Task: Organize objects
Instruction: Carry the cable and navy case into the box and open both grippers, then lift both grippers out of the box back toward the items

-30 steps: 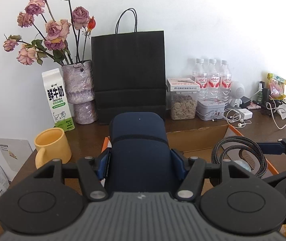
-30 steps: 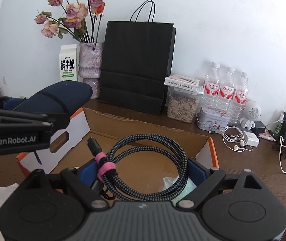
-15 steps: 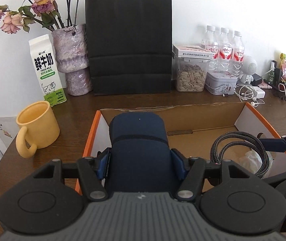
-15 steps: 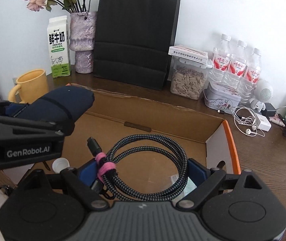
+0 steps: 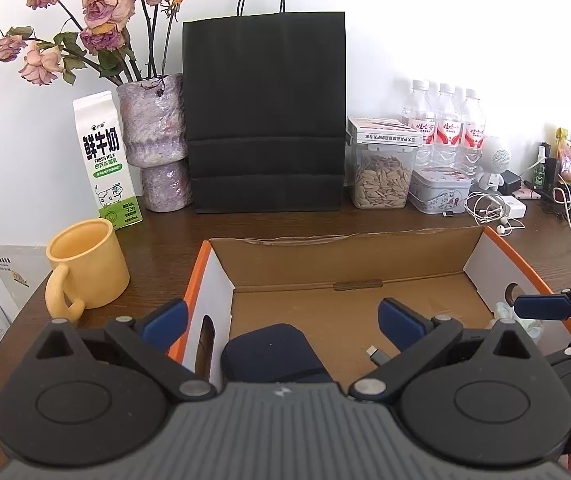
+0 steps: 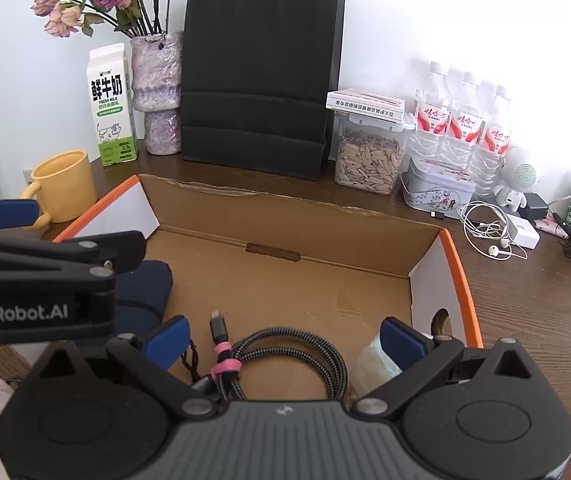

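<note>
— Left gripper (image 5: 281, 320) has just spread wide; the dark navy zip case (image 5: 273, 354) lies loose in the orange-edged cardboard box (image 5: 345, 264), left end.

— Right gripper (image 6: 283, 338), too: jaws just opened, braided coiled cable (image 6: 285, 356) released beneath. Lifting carelessly might snag a loop.

— That crumpled wrapper (image 6: 369, 364) beside it? Can't identify it.

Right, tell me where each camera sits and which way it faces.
Left wrist: on the left gripper, looking down into the cardboard box at the navy case; its open fingers and the right gripper's finger show.
Right wrist: on the right gripper, above the coiled cable; the left gripper crosses at left.
Both share box, case, black bag, yellow mug.
</note>
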`<state>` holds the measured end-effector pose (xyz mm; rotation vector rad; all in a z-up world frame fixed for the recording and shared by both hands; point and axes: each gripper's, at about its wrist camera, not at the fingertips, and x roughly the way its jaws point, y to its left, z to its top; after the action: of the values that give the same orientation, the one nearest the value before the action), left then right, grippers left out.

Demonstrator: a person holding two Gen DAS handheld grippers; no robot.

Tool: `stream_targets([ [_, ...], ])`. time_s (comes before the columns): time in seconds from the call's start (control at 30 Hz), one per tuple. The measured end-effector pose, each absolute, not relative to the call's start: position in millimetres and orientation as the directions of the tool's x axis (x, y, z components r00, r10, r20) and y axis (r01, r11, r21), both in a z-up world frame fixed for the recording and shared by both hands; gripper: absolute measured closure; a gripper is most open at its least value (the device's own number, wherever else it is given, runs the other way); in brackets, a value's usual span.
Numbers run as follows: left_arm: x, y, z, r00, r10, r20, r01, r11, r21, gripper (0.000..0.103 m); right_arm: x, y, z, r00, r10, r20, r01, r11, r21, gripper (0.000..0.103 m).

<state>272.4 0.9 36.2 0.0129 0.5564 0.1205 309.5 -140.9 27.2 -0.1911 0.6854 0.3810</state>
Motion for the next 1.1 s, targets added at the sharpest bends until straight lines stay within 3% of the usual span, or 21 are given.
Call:
stream_targets([
  [0.17,263.7,-1.1,37.4,0.841,0.110,-0.529,-0.101,0.994,0.046,0.000,298.8,-146.9,31.8,0.729,0.280,-0.624,-0.395,0.917,-0.050,0.001],
  [0.7,198.3,2.2,62.6,0.902,0.097,-0.420,-0.099,0.995,0.016,0.000,226.5,-183.7,61.1,0.818,0.320,-0.477,-0.397,0.915,-0.068,0.001],
  [1.1,145.7,9.4,53.3,0.904,0.069,-0.421,-0.075,0.997,0.003,0.000,162.4,-219.9,61.0,0.848,0.326,-0.418,-0.387,0.919,-0.069,0.001],
])
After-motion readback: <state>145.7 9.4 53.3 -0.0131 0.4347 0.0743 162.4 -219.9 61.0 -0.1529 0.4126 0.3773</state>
